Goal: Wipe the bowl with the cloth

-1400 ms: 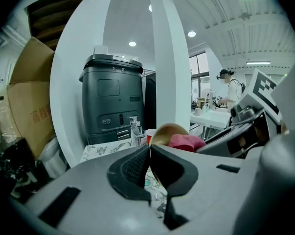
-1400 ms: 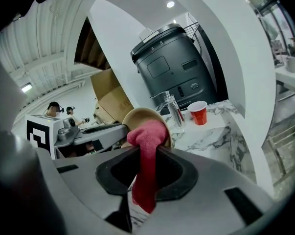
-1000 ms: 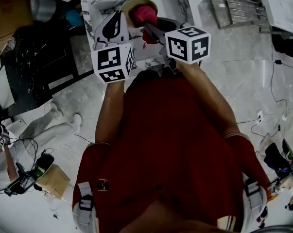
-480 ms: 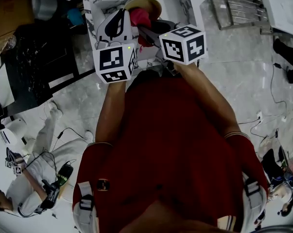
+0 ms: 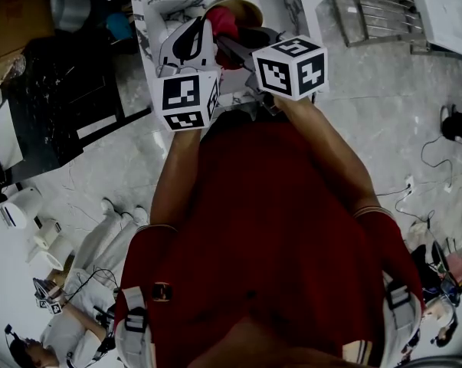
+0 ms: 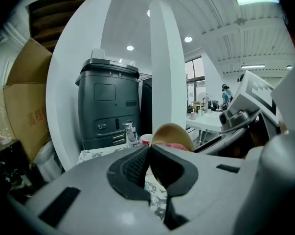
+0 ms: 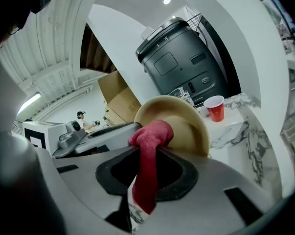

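Red is the person's short-sleeved shirt (image 5: 269, 228) in the head view, and both bare forearms reach straight ahead from it, close together, to a white marble-patterned table top (image 5: 150, 2). The left gripper (image 6: 148, 148) points slightly downward, its jaws pinched together on the rim of a tan round bowl (image 7: 186, 124). The bowl is held tilted up on edge, with its hollow facing the right gripper (image 7: 148, 151). That gripper's jaws are closed on a crumpled red cloth (image 7: 149, 133); the bunched end presses against the bowl's inner face and a tail hangs down between the jaws. The head view alone shows the two marker cubes (image 5: 186, 98) side by side above the table's near edge, and a seated person (image 5: 70, 320) on the pale floor (image 5: 384, 129). Only the gripper views show a red plastic cup (image 7: 215, 107) upright on the table beyond the bowl, a dark grey cabinet-like machine (image 6: 108, 106) and a brown cardboard box (image 7: 120, 99).
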`<state>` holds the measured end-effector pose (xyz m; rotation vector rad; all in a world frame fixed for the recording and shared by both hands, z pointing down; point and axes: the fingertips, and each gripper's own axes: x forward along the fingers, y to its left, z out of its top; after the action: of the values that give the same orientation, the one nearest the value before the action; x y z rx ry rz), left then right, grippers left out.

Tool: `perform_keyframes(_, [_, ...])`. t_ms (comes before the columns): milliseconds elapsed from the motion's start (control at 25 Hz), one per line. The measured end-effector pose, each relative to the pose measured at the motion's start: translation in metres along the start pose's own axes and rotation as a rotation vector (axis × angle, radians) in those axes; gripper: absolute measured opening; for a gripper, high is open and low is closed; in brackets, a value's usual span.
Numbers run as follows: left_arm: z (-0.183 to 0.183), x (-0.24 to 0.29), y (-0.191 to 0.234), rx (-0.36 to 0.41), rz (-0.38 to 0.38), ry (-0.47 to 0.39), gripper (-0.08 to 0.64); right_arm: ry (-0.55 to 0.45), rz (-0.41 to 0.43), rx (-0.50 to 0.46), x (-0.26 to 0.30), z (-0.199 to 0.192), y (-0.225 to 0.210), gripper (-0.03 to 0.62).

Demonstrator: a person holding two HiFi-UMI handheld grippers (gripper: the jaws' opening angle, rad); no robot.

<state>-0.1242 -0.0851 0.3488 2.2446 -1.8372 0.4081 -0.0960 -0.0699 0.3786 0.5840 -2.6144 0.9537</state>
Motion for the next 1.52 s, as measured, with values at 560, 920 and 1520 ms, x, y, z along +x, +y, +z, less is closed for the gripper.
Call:
perform_keyframes(560, [-0.005, 0.000, -0.002, 0.012, -0.012, 0.005, 0.017, -0.077, -0.062, 0.038, -0.011, 0.015, -0.015, 0.080])
perform_keyframes(920, [-0.003, -0.003, 0.006, 0.010, 0.008, -0.009, 0.017, -0.086, -0.087, 0.078, -0.016, 0.013, -0.021, 0.080])
perform_keyframes(1520, [0.005, -0.006, 0.018, -0.009, 0.024, -0.043, 0.017, -0.016, -0.048, 0.116, -0.002, -0.008, -0.008, 0.080])
